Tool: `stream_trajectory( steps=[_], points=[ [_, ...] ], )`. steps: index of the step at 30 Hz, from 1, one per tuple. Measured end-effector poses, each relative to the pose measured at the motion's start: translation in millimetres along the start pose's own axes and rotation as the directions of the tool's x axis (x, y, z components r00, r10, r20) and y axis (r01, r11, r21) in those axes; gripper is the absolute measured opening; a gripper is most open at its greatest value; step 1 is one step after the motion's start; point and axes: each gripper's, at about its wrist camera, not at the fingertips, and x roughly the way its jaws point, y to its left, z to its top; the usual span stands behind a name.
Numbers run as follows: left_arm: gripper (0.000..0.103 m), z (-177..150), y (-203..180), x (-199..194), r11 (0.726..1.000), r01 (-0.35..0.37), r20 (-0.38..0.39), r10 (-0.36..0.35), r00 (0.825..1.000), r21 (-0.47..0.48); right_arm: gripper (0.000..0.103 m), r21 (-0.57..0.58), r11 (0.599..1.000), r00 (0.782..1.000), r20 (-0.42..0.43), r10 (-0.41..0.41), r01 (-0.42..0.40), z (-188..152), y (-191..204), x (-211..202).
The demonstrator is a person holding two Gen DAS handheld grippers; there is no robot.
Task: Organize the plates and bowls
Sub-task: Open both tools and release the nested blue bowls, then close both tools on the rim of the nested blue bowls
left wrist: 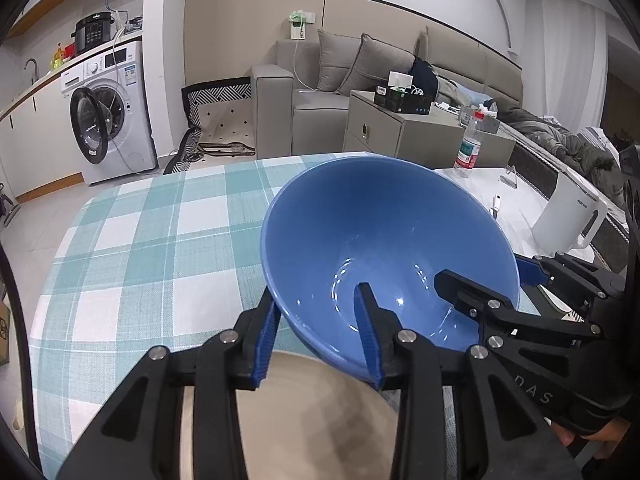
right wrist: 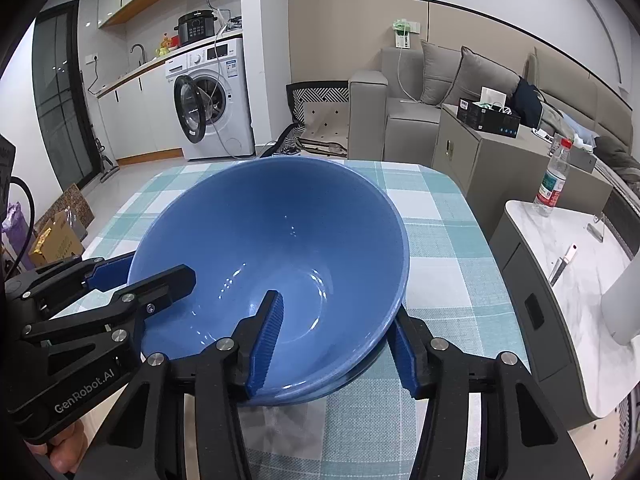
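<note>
A large blue bowl (left wrist: pixel 384 236) is held tilted above the checked tablecloth (left wrist: pixel 152 240). My left gripper (left wrist: pixel 316 320) straddles its near rim, one finger inside and one outside. My right gripper (right wrist: pixel 336 328) straddles the opposite rim of the same bowl (right wrist: pixel 280 232) the same way; it also shows in the left wrist view (left wrist: pixel 492 280), and the left gripper shows in the right wrist view (right wrist: pixel 140 276). A beige plate (left wrist: pixel 304 412) lies on the table right under the left gripper and the bowl's near edge.
A white kettle (left wrist: pixel 568 216), a water bottle (left wrist: pixel 468 148) and small items stand on a marble side table (right wrist: pixel 568 264) to the right. A sofa, a cabinet and a washing machine (left wrist: pixel 108 112) stand beyond the table.
</note>
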Motion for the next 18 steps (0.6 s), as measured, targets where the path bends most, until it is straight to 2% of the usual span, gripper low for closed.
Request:
stream_trajectory(
  steps=[4,10,13,15,18],
  points=[
    [0.04,-1.4,1.2,0.1,1.0,0.008,-0.001,-0.008,1.0,0.0,0.064,-0.002,1.0,1.0,0.005,0.011,-0.011,-1.9,-0.2,-0.5],
    [0.047,-3.3,4.0,-1.3,1.0,-0.005,-0.006,0.005,1.0,-0.001,0.071,0.015,1.0,1.0,0.004,0.025,-0.025,-6.8,-5.0,-1.1],
    [0.051,-2.9,6.9,-3.2,1.0,0.001,-0.005,-0.001,1.0,-0.007,0.083,0.016,0.999,0.999,0.027,0.03,-0.03,-9.2,-7.7,-6.9],
    [0.056,-2.6,9.7,-4.5,1.0,0.004,-0.001,-0.004,1.0,-0.012,0.085,0.019,0.999,0.998,0.047,0.037,-0.038,-10.3,-10.0,-12.7],
    [0.057,-3.0,12.3,-6.6,1.0,0.001,0.002,-0.001,1.0,-0.01,0.091,0.029,0.999,0.997,0.064,0.033,-0.035,-11.0,-15.4,-17.8]
  ],
)
